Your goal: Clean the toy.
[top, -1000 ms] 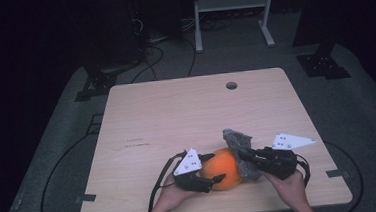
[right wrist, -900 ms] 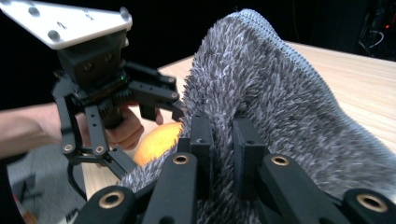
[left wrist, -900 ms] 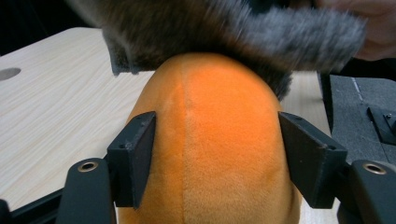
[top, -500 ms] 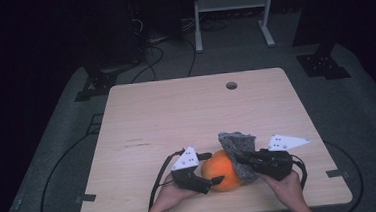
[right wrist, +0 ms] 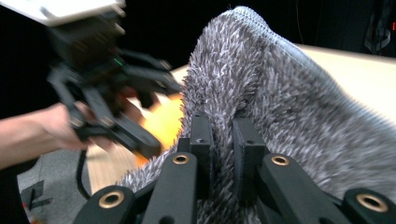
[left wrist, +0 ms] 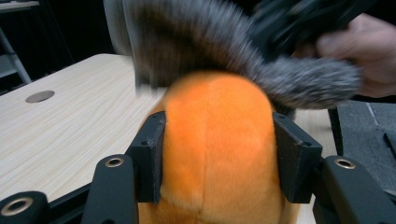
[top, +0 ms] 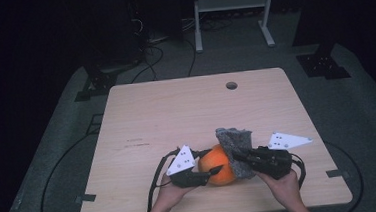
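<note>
One orange plush ball (top: 216,165), round, no long axis, clamped by just-closing left gripper (top: 211,172); one grey fuzzy cloth (top: 237,145), draped upright over it, pinched by right gripper (top: 235,156).

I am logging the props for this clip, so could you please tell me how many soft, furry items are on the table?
2. An orange plush ball near the table's near edge, clamped in the left gripper; a grey fuzzy cloth draped against its right side, pinched by the right gripper.

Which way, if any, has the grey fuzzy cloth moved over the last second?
Yes, slightly left: the grey fuzzy cloth sat just right of the round table hole, now straight below it, further over the orange plush ball.
</note>
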A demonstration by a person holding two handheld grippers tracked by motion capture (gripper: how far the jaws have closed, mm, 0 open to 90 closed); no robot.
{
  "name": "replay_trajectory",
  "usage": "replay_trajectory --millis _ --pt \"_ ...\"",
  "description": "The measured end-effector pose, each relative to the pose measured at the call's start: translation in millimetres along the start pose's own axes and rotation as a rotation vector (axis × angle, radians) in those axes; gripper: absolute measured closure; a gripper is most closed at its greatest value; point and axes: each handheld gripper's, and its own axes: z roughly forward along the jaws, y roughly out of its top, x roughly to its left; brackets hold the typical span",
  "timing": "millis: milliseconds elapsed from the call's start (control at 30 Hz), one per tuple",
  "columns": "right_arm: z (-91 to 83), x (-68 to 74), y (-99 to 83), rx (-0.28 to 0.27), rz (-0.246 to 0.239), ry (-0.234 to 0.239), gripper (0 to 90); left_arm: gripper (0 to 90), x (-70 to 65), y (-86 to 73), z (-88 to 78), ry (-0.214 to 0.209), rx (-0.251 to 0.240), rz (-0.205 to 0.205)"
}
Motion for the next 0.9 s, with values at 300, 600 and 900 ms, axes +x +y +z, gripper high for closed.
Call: replay_trajectory --millis 300,600,900 --pt "-4.2 -3.6 -3.5 -0.017 0.031 -0.005 80.0 43.8 4.3 0.2 -2.4 0.001 0.028 -0.007" --pt "11.2 -3.9 -10.3 0.019 0.032 0.021 80.0 26.1 3.8 0.4 3.9 -0.033 0.001 -0.067" --pt "1.4 -23.9 -19.4 0.023 0.085 -0.060 79.9 21.4 14.6 -18.5 8.8 -0.069 0.067 -0.099"
